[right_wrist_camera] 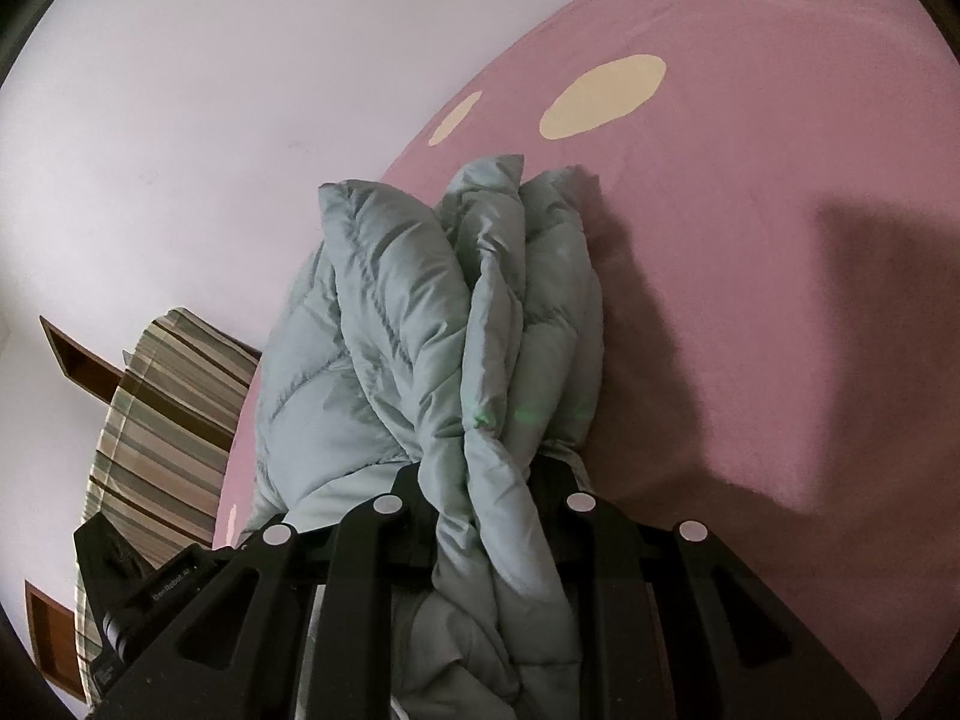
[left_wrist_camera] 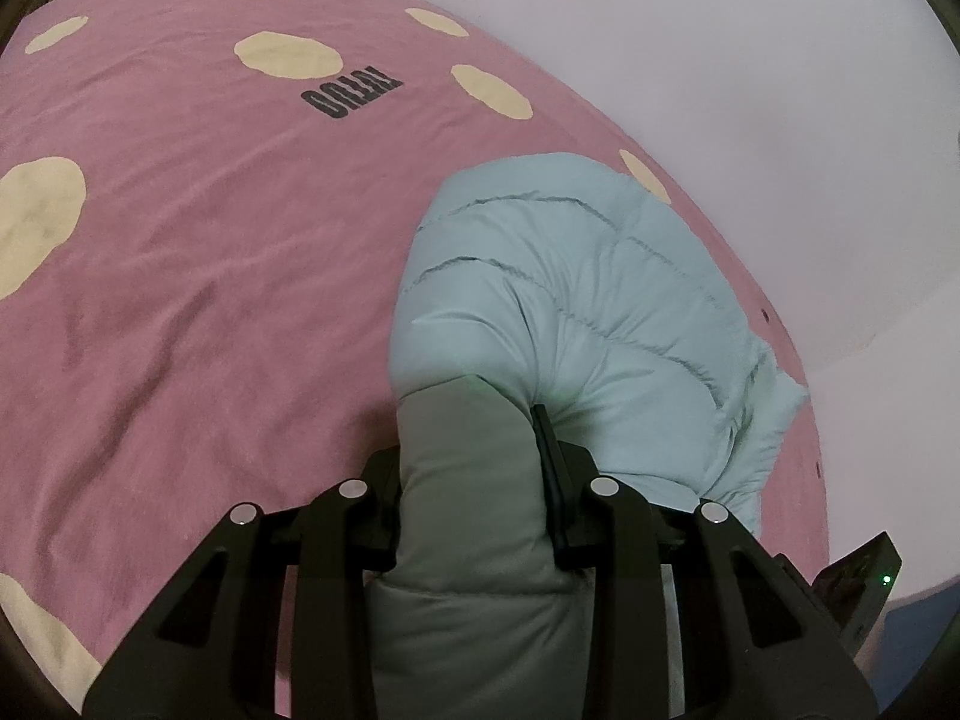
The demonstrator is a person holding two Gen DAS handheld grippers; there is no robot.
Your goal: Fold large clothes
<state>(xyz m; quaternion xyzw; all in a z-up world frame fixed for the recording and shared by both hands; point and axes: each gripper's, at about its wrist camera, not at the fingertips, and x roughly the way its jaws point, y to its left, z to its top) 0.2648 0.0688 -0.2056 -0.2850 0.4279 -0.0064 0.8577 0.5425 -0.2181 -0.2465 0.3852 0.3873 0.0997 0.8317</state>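
Pale-blue quilted jacket is clamped in left gripper and right gripper.

Right tongs clamped on bunched pale-blue puffer jacket, pink spotted bedcover

Dim, soft indoor light, strong fisheye bending.
Dark corner vignettes; broad shadow across pink bedspread; slight blur at edges.
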